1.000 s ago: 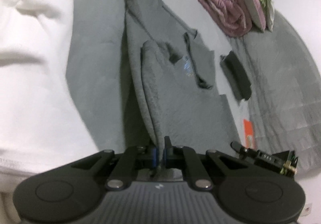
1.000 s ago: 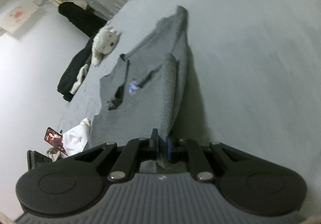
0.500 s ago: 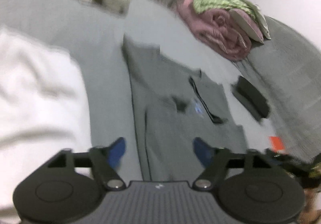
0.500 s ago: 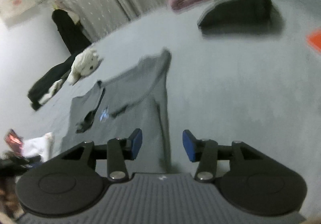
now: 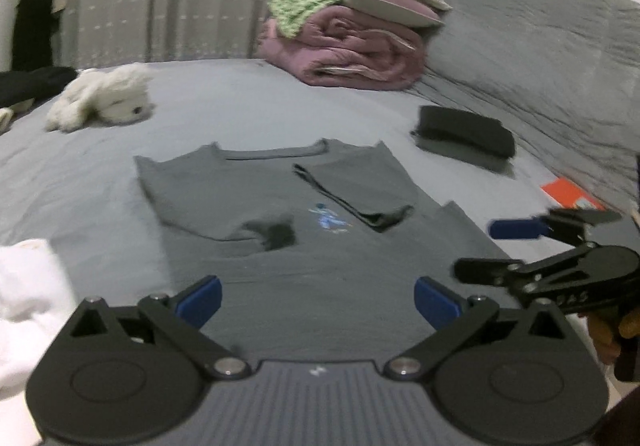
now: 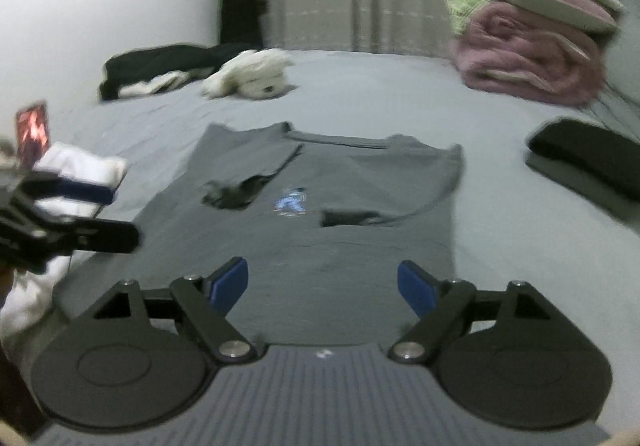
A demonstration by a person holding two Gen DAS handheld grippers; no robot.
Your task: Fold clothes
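Your left gripper (image 5: 318, 296) and right gripper (image 6: 322, 288) both stand spread wide, holding nothing. The grey cotton T-shirt (image 5: 304, 246) lies flat on the grey bedsheet (image 5: 240, 102), both sleeves folded inward, directly ahead of your tongs.

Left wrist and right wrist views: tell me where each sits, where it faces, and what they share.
Left wrist: on the left gripper, low at the near edge of the bed, facing the grey T-shirt; its open fingers and the right gripper show.
Right wrist: on the right gripper, same direction; its open fingers and the left gripper show.
Shared: T-shirt, plush toy, pink blanket.
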